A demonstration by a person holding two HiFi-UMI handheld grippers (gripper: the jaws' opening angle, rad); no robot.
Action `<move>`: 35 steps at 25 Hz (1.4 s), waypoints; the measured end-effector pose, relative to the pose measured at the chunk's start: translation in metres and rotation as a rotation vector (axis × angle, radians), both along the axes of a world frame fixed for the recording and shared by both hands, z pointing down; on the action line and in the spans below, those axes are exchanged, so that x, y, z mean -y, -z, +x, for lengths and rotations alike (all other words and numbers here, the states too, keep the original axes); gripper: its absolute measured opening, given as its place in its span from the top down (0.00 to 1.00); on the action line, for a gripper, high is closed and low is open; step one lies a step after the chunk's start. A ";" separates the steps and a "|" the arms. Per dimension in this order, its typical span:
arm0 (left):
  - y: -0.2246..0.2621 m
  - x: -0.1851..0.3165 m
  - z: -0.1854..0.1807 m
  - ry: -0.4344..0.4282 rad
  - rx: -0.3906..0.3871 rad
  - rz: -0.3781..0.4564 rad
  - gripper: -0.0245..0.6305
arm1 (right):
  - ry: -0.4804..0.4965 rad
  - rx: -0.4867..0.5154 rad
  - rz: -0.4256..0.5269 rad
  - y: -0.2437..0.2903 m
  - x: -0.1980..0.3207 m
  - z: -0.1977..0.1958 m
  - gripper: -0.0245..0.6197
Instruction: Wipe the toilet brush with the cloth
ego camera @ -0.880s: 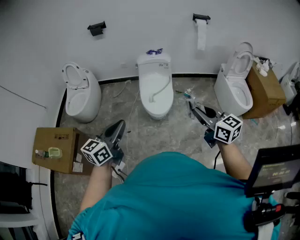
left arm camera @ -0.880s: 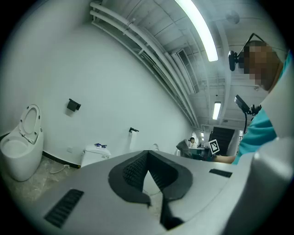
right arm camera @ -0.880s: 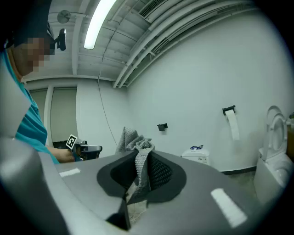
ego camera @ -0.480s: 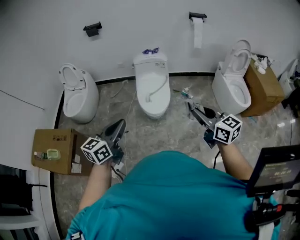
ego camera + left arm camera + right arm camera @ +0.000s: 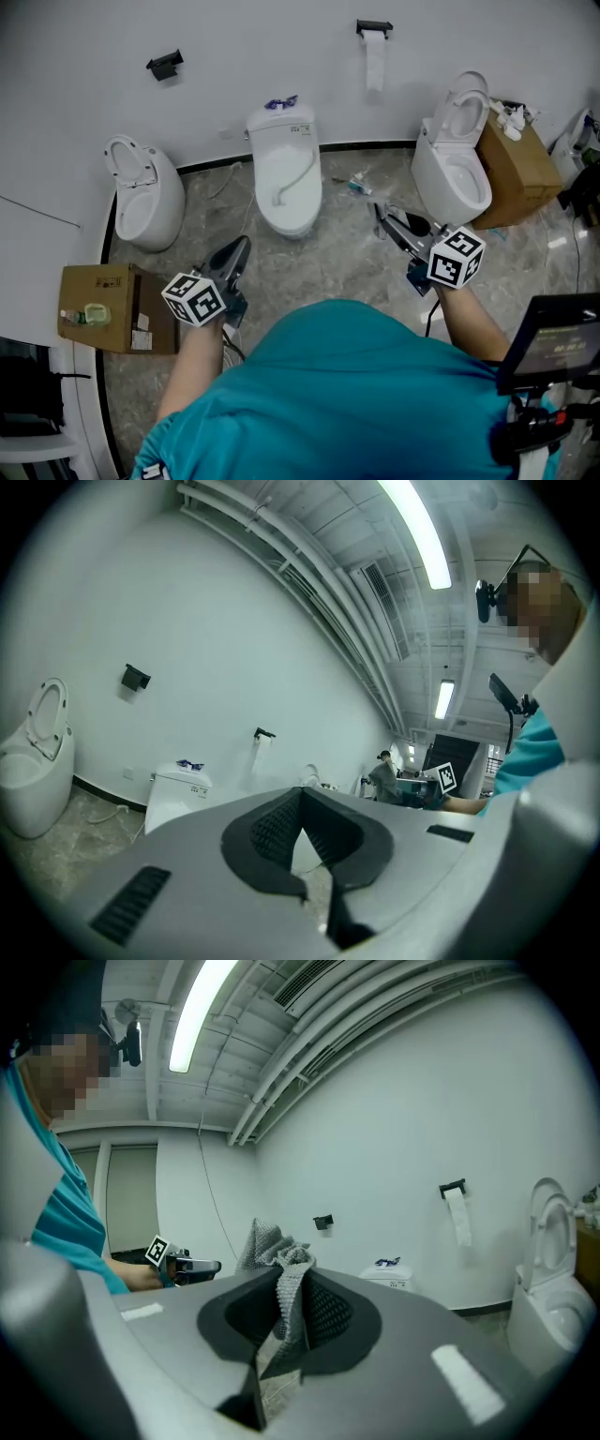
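Observation:
My right gripper [image 5: 289, 1288] is shut on a grey knitted cloth [image 5: 272, 1246], whose bunched end sticks up above the jaws. In the head view the right gripper [image 5: 381, 212] points across the floor between the middle and right toilets. The left gripper [image 5: 241, 247] points toward the middle toilet [image 5: 286, 169] and, in its own view, the left gripper [image 5: 300, 801] is shut with nothing in it. A small white and teal thing [image 5: 356, 185] lies on the floor ahead of the right gripper; I cannot tell whether it is the brush.
Three white toilets stand along the wall: left toilet [image 5: 141, 192], the middle one, right toilet [image 5: 455, 159]. A cardboard box [image 5: 98, 309] sits at the left, another box [image 5: 516, 169] behind the right toilet. A paper roll [image 5: 375, 61] hangs on the wall. A screen [image 5: 558, 342] is at lower right.
The whole room has slid to the left in the head view, as the view turned right. Both grippers keep their places in the picture and their jaws stay as they were.

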State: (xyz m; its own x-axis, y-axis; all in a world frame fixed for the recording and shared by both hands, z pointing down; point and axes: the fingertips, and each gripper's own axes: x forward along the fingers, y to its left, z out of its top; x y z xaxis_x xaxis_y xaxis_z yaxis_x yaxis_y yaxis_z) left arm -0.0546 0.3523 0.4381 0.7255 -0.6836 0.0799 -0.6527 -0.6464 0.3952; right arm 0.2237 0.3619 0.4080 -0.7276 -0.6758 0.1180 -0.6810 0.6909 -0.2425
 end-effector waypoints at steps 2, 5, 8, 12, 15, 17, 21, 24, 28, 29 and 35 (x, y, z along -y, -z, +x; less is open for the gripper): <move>-0.004 0.002 0.016 -0.006 -0.002 -0.010 0.95 | 0.001 -0.009 0.001 -0.002 0.002 0.014 0.89; -0.013 0.005 0.032 -0.024 -0.002 -0.030 0.95 | -0.003 -0.015 -0.005 -0.009 0.008 0.028 0.89; -0.022 0.014 0.032 -0.030 0.001 -0.049 0.95 | -0.005 -0.010 -0.025 -0.018 0.018 0.027 0.89; -0.033 0.046 0.014 -0.027 -0.017 -0.066 0.95 | 0.002 -0.017 -0.043 -0.027 0.048 0.007 0.89; -0.043 0.081 -0.010 -0.043 -0.039 -0.077 0.95 | 0.010 -0.036 -0.043 -0.031 0.081 -0.025 0.89; -0.049 0.114 -0.029 -0.062 -0.051 -0.079 0.95 | 0.006 -0.051 -0.032 -0.030 0.111 -0.048 0.89; -0.048 0.183 -0.070 -0.113 -0.048 -0.087 0.95 | -0.019 -0.046 -0.030 -0.019 0.174 -0.098 0.89; -0.043 0.248 -0.106 -0.160 -0.032 -0.095 0.95 | -0.041 -0.050 -0.026 -0.007 0.237 -0.142 0.89; -0.042 0.292 -0.130 -0.191 -0.016 -0.109 0.95 | -0.041 -0.055 -0.022 0.000 0.280 -0.175 0.89; -0.042 0.290 -0.129 -0.194 -0.014 -0.108 0.95 | -0.039 -0.053 -0.019 0.001 0.278 -0.175 0.89; -0.060 0.327 -0.127 -0.205 -0.003 -0.152 0.95 | -0.061 -0.042 -0.064 -0.013 0.317 -0.170 0.89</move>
